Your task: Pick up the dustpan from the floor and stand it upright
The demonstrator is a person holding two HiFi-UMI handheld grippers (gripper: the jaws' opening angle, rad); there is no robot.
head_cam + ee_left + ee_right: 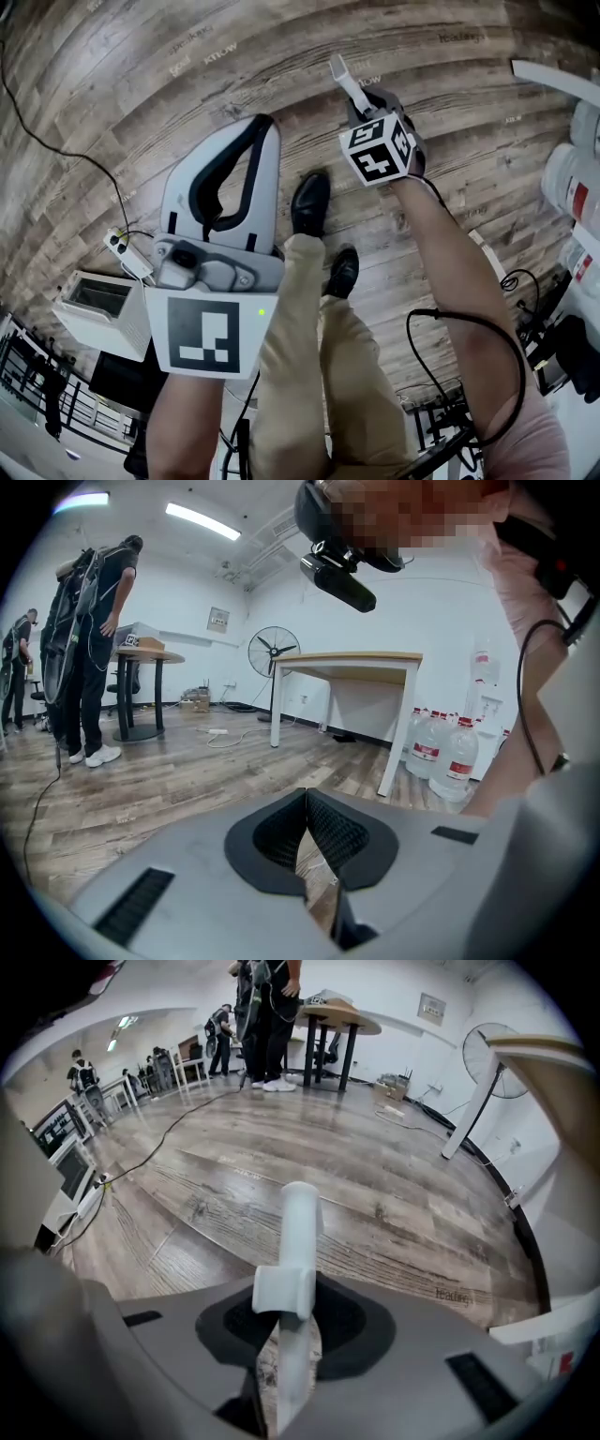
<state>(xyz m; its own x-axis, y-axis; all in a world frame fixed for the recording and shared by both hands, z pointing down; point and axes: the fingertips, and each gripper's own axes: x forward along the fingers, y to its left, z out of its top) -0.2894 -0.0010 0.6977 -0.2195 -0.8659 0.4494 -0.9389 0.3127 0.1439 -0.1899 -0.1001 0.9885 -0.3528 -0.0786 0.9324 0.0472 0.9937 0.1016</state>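
Of the dustpan I see only its white handle [343,80] and its clip, standing up between the jaws in the right gripper view [298,1241]; the pan itself is hidden. My right gripper [364,101] is shut on this handle [292,1316], held above the wooden floor [141,84]. In the head view my left gripper [251,127] hangs at the left, over the floor and apart from the handle. Its black pads meet at the tips with nothing between them [306,794].
The person's legs and black shoes [309,202] stand between the grippers. A power strip with a cable [117,241] and a white box [98,305] lie at the left. Water bottles [572,183] stand at the right. A table [347,658], a fan [273,652] and standing people [89,639] are farther off.
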